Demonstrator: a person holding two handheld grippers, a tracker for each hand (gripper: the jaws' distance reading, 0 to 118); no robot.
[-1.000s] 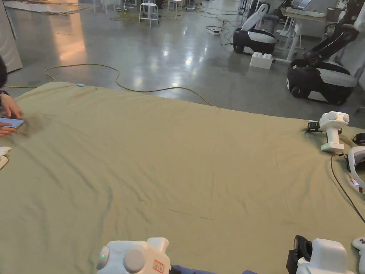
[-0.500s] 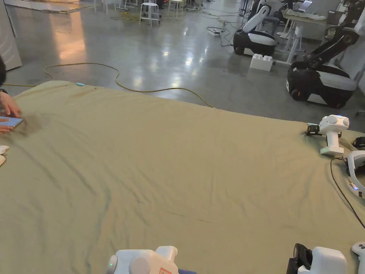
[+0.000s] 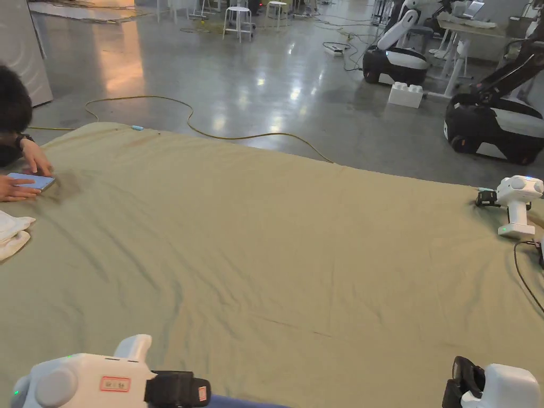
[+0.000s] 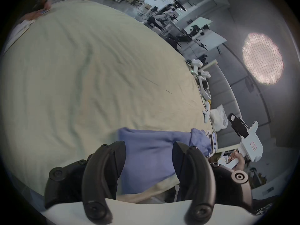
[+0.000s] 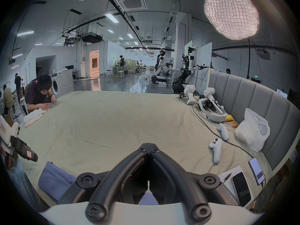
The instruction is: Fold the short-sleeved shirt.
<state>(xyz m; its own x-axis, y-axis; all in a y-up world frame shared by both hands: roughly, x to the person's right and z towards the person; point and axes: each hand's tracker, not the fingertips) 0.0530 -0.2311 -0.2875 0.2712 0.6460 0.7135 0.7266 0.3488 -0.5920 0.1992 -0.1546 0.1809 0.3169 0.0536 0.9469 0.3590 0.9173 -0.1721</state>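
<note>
A blue shirt [image 4: 154,149] lies bunched at the near edge of a bed covered by a beige sheet [image 3: 276,255]. In the left gripper view my left gripper [image 4: 148,145] stands open just above the shirt, one jaw on each side of the cloth and neither pressing it. The head view has that left gripper [image 3: 178,389] lying sideways at the bottom left, next to a sliver of the shirt [image 3: 239,402]. My right gripper [image 5: 149,145] is shut with its tips together and nothing between them. The shirt [image 5: 55,179] lies under it and to its left.
A person leans on the far left edge with a phone [image 3: 32,180], beside a folded white cloth [image 3: 13,234]. A spare white gripper [image 3: 515,204] and a cable [image 3: 526,287] lie at the right. A headset [image 5: 211,110], controllers [image 5: 215,149], phones and a plastic bag [image 5: 251,131] line the grey headboard.
My left gripper has swung to the left and turned sideways, its black jaws now pointing right. The head camera has panned a little left. The right gripper has stayed low at the bottom right.
</note>
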